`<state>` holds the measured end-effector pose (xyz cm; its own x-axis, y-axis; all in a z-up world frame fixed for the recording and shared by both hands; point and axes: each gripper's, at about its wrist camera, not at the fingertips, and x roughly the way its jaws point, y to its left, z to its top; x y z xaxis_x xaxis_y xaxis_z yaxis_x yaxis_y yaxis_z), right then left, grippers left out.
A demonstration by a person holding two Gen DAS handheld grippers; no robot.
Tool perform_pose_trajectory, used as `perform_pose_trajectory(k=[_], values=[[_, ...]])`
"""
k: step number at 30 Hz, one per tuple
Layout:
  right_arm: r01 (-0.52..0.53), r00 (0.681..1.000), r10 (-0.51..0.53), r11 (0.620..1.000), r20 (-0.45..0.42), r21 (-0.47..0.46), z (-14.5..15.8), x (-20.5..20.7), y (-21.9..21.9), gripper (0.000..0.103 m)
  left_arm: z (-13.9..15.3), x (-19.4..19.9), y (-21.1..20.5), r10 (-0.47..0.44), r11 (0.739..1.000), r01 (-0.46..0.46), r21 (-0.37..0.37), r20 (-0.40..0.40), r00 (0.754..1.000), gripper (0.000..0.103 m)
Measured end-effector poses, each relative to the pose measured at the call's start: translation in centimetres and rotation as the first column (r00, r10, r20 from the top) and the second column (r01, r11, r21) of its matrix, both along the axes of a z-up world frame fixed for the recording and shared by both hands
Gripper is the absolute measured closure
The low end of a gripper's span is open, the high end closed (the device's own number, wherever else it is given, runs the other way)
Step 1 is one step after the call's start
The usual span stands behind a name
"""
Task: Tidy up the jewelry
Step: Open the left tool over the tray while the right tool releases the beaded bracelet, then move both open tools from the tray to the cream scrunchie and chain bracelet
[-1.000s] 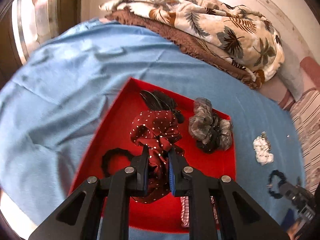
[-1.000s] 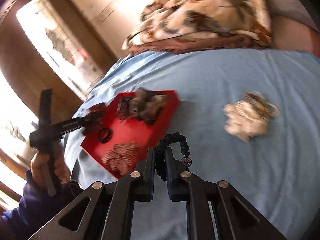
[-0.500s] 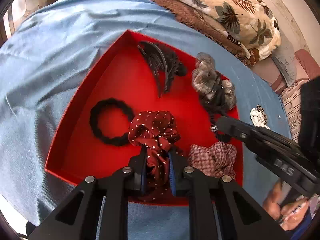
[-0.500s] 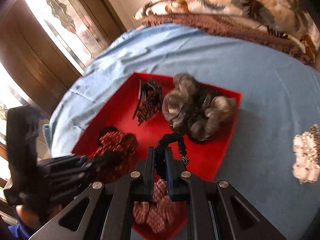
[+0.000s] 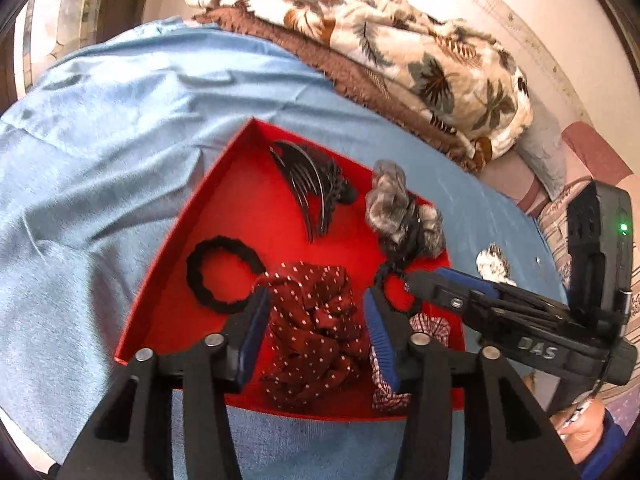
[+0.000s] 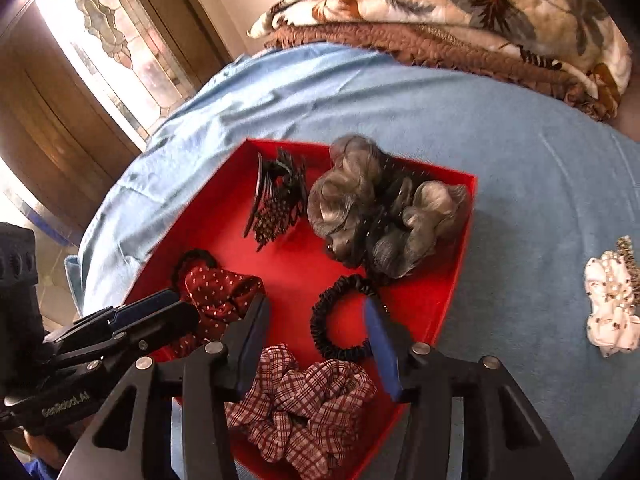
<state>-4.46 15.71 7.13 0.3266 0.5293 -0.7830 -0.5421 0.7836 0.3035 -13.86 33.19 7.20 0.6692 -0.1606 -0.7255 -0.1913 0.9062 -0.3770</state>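
- Both hand-held grippers stood released over the red tray [image 5: 192,240]: my left hand-held gripper [image 5: 316,340] had its jaws spread wide on either side of the dotted maroon scrunchie [image 5: 316,320], not pinching it, and my right hand-held gripper [image 6: 316,340] was spread the same way around the black beaded band [image 6: 340,320].
- I judged each piece sat where it did because it had been set down inside the tray, so that the loose accessories were gathered in one container and not scattered on the blue bed sheet [image 6: 520,160].
- The maroon scrunchie lay crumpled near the tray's near edge, touching the black braided ring [image 5: 224,272] on its left side.
- The beaded band lay flat as an open loop, between the grey scrunchie [image 6: 380,216] and the plaid scrunchie [image 6: 304,404].
- A black comb clip [image 6: 276,196] sat toward the tray's far corner.
- One white beaded scrunchie [image 6: 612,300] lay on the sheet, well apart from the tray's right edge; I took it to be what was left to collect.
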Motion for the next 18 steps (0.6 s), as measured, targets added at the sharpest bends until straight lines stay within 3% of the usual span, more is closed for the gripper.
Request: perform_pose_trajectory(k=[7,10,13,16,18], values=[[0.069,0.995,-0.071,0.997,0.068,0.026,2.7,-1.7,-5.1,0.041,0.7,-0.4,0.1,0.079,0.993,-0.084,0.08,0.061,0.995,0.047],[0.116,0.986,-0.116,0.993,0.117,0.011,3.5,-2.9,-8.4,0.04,1.4,-0.8,-0.6,0.107,0.979,-0.123,0.163,0.103,0.989,0.045],[0.181,0.968,-0.173,0.983,0.183,-0.027,4.2,-4.6,-12.3,0.038,2.5,-1.5,-2.3,0.126,0.941,-0.173,0.291,0.174,0.977,0.03],[0.253,0.945,-0.241,0.967,0.221,-0.029,4.7,-5.9,-16.1,0.035,3.4,-2.2,-4.5,0.131,0.884,-0.228,0.408,0.251,0.959,0.012],[0.295,0.927,-0.279,0.955,0.25,-0.031,5.4,-6.5,-18.1,0.03,3.5,-2.4,-6.0,0.117,0.858,-0.237,0.456,0.275,0.954,0.009]])
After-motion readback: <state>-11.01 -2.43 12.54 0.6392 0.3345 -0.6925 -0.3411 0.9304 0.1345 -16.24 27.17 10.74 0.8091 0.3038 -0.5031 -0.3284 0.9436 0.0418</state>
